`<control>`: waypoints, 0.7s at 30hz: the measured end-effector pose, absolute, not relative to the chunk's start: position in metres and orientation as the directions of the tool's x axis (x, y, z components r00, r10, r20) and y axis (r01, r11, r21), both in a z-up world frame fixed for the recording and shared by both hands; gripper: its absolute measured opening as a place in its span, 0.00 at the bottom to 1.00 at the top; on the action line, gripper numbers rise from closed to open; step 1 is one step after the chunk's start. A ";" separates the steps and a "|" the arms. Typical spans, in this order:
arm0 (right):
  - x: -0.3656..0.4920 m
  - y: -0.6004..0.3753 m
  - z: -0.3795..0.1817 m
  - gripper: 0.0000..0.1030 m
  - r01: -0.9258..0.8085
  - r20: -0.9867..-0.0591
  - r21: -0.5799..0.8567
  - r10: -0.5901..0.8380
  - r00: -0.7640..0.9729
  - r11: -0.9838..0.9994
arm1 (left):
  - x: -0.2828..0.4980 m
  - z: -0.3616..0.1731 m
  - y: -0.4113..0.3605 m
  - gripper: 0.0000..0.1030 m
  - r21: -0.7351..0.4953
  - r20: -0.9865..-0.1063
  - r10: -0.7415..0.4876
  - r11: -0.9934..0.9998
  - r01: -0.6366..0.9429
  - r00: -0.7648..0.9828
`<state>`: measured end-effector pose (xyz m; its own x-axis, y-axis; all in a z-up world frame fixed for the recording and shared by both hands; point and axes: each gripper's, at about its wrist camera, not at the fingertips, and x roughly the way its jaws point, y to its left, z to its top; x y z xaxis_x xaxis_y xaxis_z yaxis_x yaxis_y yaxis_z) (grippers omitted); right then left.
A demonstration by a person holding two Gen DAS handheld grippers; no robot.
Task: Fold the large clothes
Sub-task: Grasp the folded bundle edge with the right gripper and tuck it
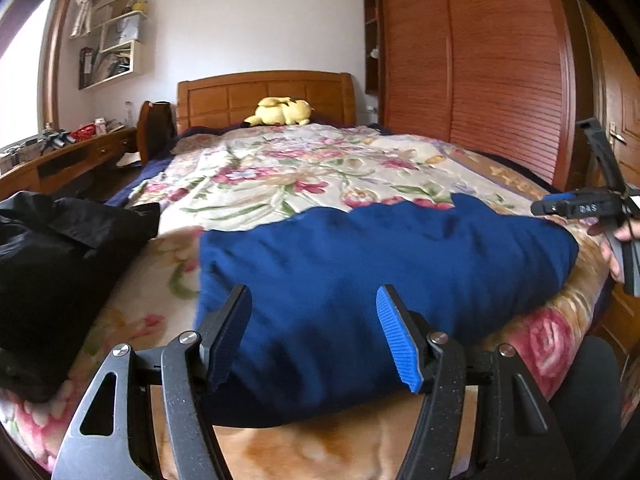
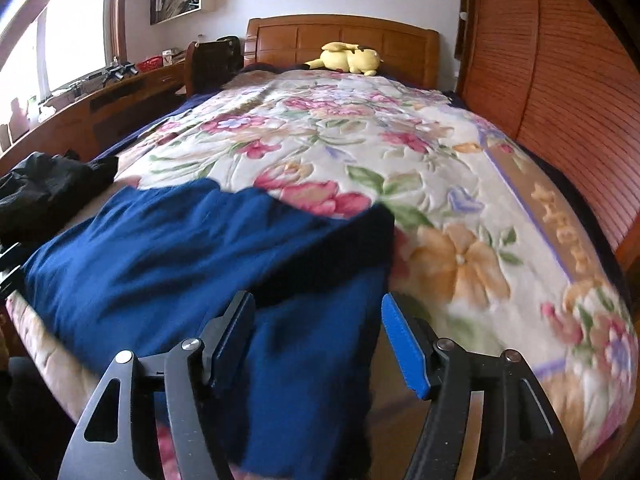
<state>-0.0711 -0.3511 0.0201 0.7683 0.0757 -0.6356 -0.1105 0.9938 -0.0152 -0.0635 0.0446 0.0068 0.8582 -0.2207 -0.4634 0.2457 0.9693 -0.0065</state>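
**Both grippers open over the near hem of the blue garment**

Blue-padded fingers sit closest to us in both wrist views, spread wide with nothing between them. Our left gripper [image 1: 314, 334] hangs just above the near edge of the blue garment [image 1: 380, 280], toward its left corner; our right gripper [image 2: 318, 340] hovers over the same edge at the garment's right side, where a narrower blue panel drapes down over the foot of the bed [image 2: 480, 200]. Neither pair of pads touches cloth, as far as we can judge.

The garment lies spread across the near part of the floral blanket, already looking like a broad flat slab with a darker fold or band running across it in the right wrist view. We judge that we are between folds: 1 pass seems done, and the next move calls for closing each gripper on a near corner, pinching all layers together, then carrying the edge away from us toward the headboard.

A black garment [image 1: 48, 272] is heaped to the left, well apart from the blue one. A yellow plush toy [image 1: 282, 112] rests by the headboard.

Motion blur softens the blanket at the frame edges. We cannot tell what kind of garment this is, how many layers it has, or where its hanging end stops, since the gripper frames cover that.
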 end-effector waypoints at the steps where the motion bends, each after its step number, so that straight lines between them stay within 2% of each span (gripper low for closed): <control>1: -0.078 -0.352 0.017 0.68 -0.094 -0.636 -0.013 0.064 0.769 0.995 | -0.063 0.005 0.041 0.64 -0.005 -0.466 -0.226 0.967 0.253 0.855; 5: -0.097 -0.359 0.004 0.69 -0.017 -0.644 -0.022 -0.001 0.765 1.000 | -0.061 -0.001 0.033 0.64 -0.010 -0.476 -0.240 0.964 0.267 0.846; 13: -0.094 -0.363 -0.013 0.74 -0.004 -0.675 0.071 0.051 0.736 0.997 | -0.052 -0.020 0.017 0.64 0.018 -0.531 -0.228 0.960 0.279 0.816; 21: -0.082 -0.358 -0.034 0.77 0.002 -0.669 0.134 0.089 0.738 0.991 | -0.056 -0.018 0.003 0.64 0.013 -0.517 -0.261 0.950 0.312 0.815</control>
<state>-0.0819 -0.3580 -0.0345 0.7381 0.0888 -0.6688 0.0018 0.9910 0.1337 -0.0563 0.0033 -0.0183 0.8151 -0.2606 -0.5174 0.3122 0.9499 0.0133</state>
